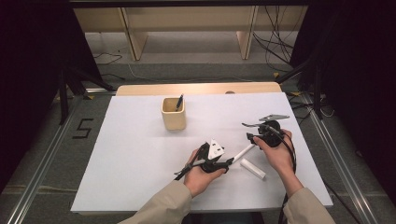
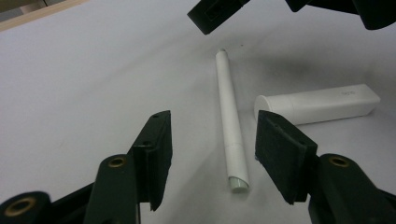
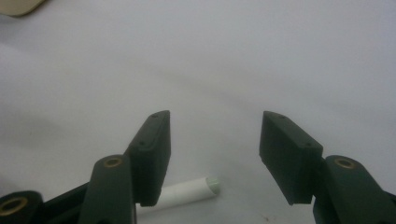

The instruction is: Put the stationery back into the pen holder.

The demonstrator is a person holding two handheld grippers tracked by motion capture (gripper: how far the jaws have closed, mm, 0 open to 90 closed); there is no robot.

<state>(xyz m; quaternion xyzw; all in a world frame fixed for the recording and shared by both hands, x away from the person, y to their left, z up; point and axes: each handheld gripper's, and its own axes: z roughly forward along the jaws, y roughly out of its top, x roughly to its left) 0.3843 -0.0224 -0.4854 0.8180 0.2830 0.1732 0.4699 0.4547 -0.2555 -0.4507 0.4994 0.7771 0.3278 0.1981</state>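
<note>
Counter (image 1: 140,154) covered in white, person's forearms entering from the near edge. Left gripper (image 2: 212,156) low over the surface, jaws part open and astride a slim white pen (image 2: 229,121) that lies flat on the counter. The pen's near end sits between the two pads, closer to the right-hand one in the left gripper view; no pad touches it, nothing gripped. Just beside the pen, a white cap (image 2: 317,103), short and squared, also lying flat, apart from the pen. From the high view the pen (image 1: 243,151) runs between the two hands, cap (image 1: 252,168) nearer the person.

Right gripper (image 3: 215,156) with jaws standing wide, empty. One pen end (image 3: 187,191) shows beneath its left jaw, on the counter, untouched.

Beige cup (image 1: 173,114) stands upright toward the far side, well apart, a dark pen (image 1: 179,102) leaning inside it.
</note>
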